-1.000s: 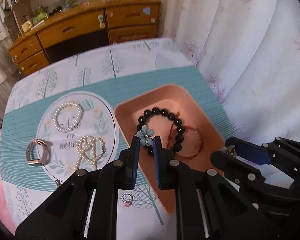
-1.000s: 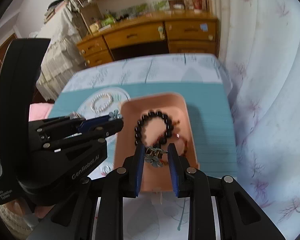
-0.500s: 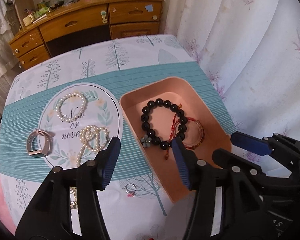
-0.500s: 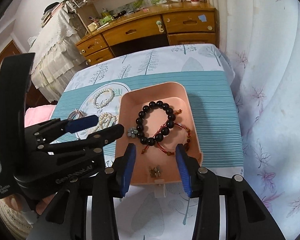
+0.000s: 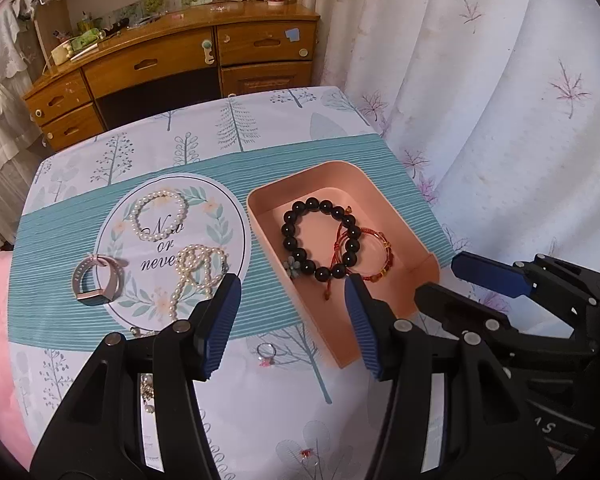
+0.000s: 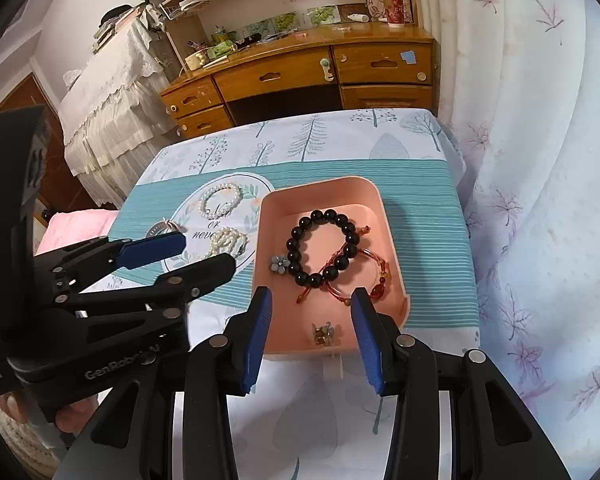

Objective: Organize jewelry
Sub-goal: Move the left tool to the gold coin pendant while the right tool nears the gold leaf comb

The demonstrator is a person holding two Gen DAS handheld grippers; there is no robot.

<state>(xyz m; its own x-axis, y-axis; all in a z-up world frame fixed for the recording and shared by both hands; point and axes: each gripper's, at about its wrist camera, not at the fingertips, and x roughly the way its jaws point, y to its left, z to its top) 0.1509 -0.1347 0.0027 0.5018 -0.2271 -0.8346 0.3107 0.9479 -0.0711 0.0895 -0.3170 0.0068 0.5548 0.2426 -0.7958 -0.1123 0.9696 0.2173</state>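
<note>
Hovering grippers [image 5: 288, 320] [image 6: 306, 332], jaws apart

Tree-print table [image 5: 260, 420], pink tray [image 5: 404, 216], ring [image 5: 266, 350]

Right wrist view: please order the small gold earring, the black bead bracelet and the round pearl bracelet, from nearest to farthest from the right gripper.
From the right gripper:
1. Small gold earring, at the tray's near end, between the fingers.
2. Black bead bracelet, mid-tray.
3. Round pearl bracelet, far left on the mat.
</note>
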